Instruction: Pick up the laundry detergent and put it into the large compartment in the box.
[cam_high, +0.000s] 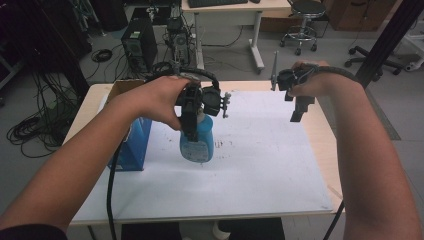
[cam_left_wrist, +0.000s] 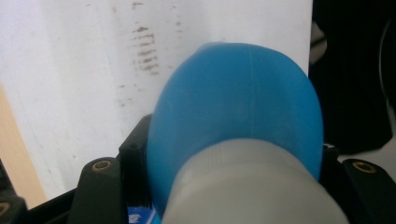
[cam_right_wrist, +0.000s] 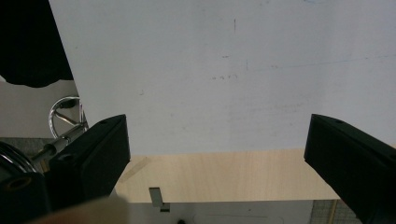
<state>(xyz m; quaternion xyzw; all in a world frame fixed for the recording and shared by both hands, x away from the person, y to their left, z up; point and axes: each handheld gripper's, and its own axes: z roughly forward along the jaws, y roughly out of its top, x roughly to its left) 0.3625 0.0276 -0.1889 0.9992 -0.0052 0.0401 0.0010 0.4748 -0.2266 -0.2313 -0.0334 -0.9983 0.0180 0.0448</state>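
A blue bottle (cam_high: 197, 145) hangs above the white sheet (cam_high: 250, 165) on the table (cam_high: 320, 135), left of the table's middle, with its rounded body down and its pale neck up between the jaws of the left gripper (cam_high: 192, 117), which is clamped on it. In the left gripper view the bottle (cam_left_wrist: 238, 126) bulges up between the two black jaws, its grey-white neck nearest the camera, with the smudged white sheet (cam_left_wrist: 70, 70) behind it. Just left of the bottle a blue box (cam_high: 132, 150) stands on the sheet, partly behind the left hand (cam_high: 155, 100). The right gripper (cam_high: 300, 107) is held well apart, over the table's far right part, in the right hand (cam_high: 312, 82). In the right gripper view its jaws stand wide with nothing between them, above the sheet's edge and a strip of bare wood (cam_right_wrist: 224, 175).
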